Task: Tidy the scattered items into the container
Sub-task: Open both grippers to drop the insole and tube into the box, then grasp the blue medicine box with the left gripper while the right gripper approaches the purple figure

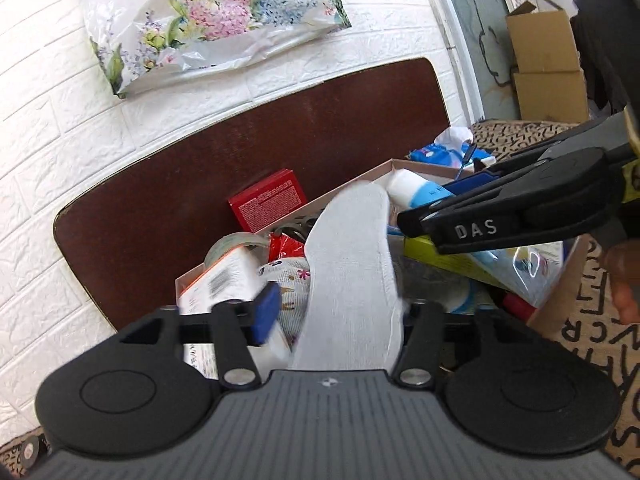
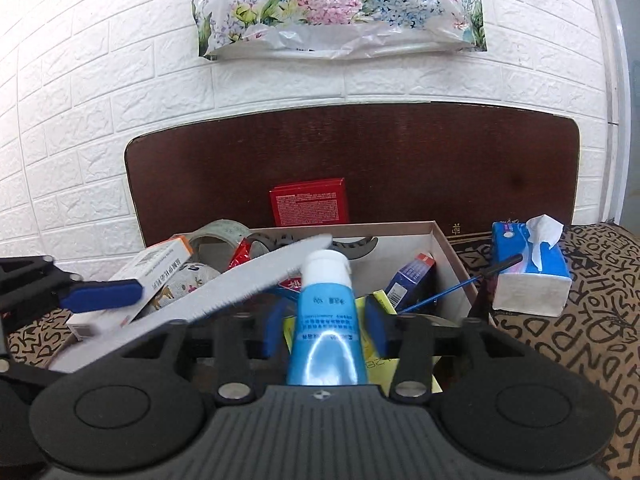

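Note:
A cardboard box [image 2: 446, 242] holds tape rolls, small boxes and packets. My right gripper [image 2: 326, 330] is shut on a blue tube with a white cap [image 2: 324, 320] and holds it over the box; the tube also shows in the left wrist view [image 1: 416, 192]. My left gripper [image 1: 336, 316] holds a white insole [image 1: 352, 276] between its jaws above the box's left part; the insole also shows in the right wrist view [image 2: 224, 292]. The left gripper's right pad is hidden behind the insole. The right gripper [image 1: 500, 216] reaches in from the right in the left wrist view.
A red box [image 2: 310, 206] stands behind the cardboard box against a dark brown board [image 2: 440, 160]. A blue tissue pack [image 2: 528, 268] lies right of the box on a patterned cloth [image 2: 580, 320]. A floral bag [image 2: 340, 8] hangs on the white brick wall.

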{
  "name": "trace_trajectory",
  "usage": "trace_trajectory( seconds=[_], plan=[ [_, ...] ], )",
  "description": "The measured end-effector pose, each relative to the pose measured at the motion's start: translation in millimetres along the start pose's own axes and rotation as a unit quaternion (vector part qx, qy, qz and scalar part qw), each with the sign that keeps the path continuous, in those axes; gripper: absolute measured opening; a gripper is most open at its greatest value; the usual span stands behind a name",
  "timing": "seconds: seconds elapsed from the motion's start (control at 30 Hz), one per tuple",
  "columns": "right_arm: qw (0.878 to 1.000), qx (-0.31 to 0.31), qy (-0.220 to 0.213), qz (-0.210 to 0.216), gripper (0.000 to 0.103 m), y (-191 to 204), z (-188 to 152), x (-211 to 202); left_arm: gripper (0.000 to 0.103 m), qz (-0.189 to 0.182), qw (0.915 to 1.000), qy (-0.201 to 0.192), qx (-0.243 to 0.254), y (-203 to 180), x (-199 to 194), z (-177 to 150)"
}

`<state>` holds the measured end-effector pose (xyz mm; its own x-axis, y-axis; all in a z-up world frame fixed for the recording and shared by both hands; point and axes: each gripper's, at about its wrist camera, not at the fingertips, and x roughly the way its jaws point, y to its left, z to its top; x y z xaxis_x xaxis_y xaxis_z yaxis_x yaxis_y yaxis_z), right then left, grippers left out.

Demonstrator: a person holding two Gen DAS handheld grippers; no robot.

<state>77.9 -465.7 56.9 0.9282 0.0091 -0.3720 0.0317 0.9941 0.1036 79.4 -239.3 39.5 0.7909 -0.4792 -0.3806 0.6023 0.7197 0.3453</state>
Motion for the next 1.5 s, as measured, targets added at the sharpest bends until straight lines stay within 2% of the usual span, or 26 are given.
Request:
trace_trajectory(
  seconds=[0.03,0.13,0.2,0.37,0.43,0.6,0.73,0.87,1.1,1.33,1.43,1.47,1.5],
  plan=[
    [1.000,-0.002,-0.001,-0.002,0.058,1,0,-2,0.075,0.003,1.0000,-0.004,0.000,0,-4,-1],
    [1.000,-0.010,-0.008,-0.017,0.061,6,0,-11,0.075,0.008,0.9998,-0.007,-0.015,8,-15,-5],
    [0.999,-0.008,-0.022,-0.022,0.071,8,1,-22,0.076,0.009,0.9992,-0.012,-0.038,16,-30,-11],
    [0.999,-0.012,-0.047,-0.008,0.078,27,-2,-50,0.081,0.031,0.9962,-0.015,-0.080,38,-60,-41],
    [0.998,-0.016,-0.053,0.003,0.080,39,-8,-59,0.082,0.053,0.9932,-0.027,-0.100,47,-74,-55],
    [0.997,-0.023,-0.058,0.039,0.085,75,-31,-75,0.081,0.085,0.9857,0.005,-0.145,80,-91,-89],
    [0.995,-0.028,-0.053,0.074,0.085,103,-50,-85,0.081,0.099,0.9827,0.041,-0.151,89,-93,-112],
    [0.993,-0.026,-0.033,0.112,0.085,126,-69,-89,0.081,0.107,0.9835,0.066,-0.130,83,-94,-129],
    [0.982,-0.003,0.020,0.187,0.086,151,-94,-77,0.081,0.085,0.9882,0.097,-0.083,70,-76,-146],
    [0.967,0.061,0.061,0.239,0.094,156,-107,-44,0.081,0.007,0.9940,0.100,-0.043,71,-54,-149],
    [0.966,0.062,0.073,0.240,0.096,160,-106,-29,0.081,-0.035,0.9927,0.113,-0.024,70,-47,-151],
    [0.965,0.065,0.079,0.243,0.102,161,-106,-23,0.082,-0.045,0.9918,0.116,-0.028,72,-45,-153],
    [0.964,0.070,0.083,0.242,0.103,161,-105,-17,0.084,-0.053,0.9911,0.118,-0.033,75,-44,-154]
  ],
)
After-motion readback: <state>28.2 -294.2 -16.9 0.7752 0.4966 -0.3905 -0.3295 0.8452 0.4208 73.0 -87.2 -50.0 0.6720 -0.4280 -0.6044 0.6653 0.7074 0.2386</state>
